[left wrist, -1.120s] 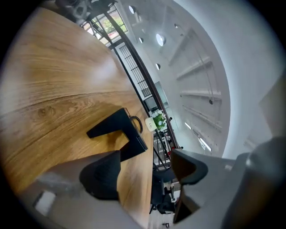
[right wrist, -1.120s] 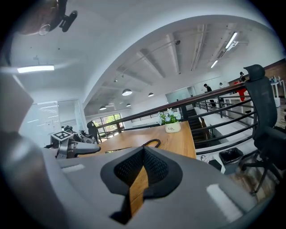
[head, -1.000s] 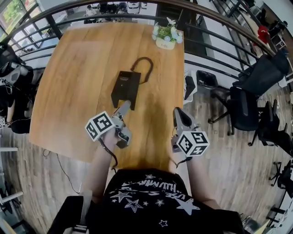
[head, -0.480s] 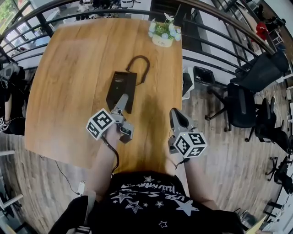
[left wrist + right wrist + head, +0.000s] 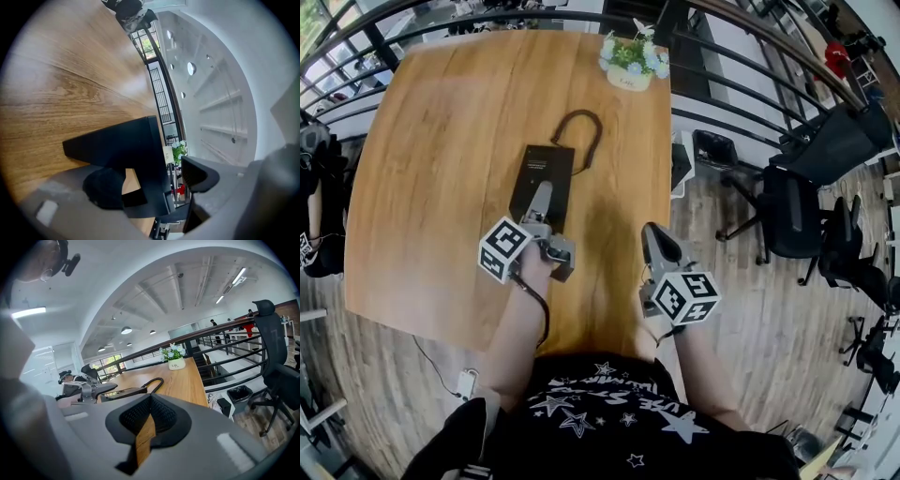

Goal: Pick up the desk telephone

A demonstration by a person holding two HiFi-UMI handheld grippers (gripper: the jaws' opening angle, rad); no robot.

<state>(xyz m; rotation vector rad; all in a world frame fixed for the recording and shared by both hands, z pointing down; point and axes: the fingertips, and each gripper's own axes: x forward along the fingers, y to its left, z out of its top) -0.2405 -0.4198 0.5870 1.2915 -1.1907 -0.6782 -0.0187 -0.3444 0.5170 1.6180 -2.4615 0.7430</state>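
Note:
The black desk telephone [image 5: 540, 178] lies flat on the wooden table [image 5: 441, 141], and its cord [image 5: 581, 129] loops off the far end. My left gripper [image 5: 541, 200] reaches over the phone's near end. In the left gripper view the phone's dark body [image 5: 123, 140] stands between the wide-open jaws of that gripper [image 5: 150, 183], and the pads do not press on it. My right gripper [image 5: 652, 238] hovers over the table's right part, apart from the phone. Its pads [image 5: 154, 414] meet with only a slit between them and hold nothing. The phone [image 5: 125, 392] shows to its left.
A white pot with flowers [image 5: 628, 62] stands at the table's far right edge. A black railing [image 5: 741, 84] runs along the right side, with a drop beyond. Black office chairs [image 5: 811, 211] and a bin [image 5: 712, 150] stand on the floor to the right.
My left gripper has moved forward and down over the phone's near end and rolled a little. The right gripper has sunk slightly and stays shut.

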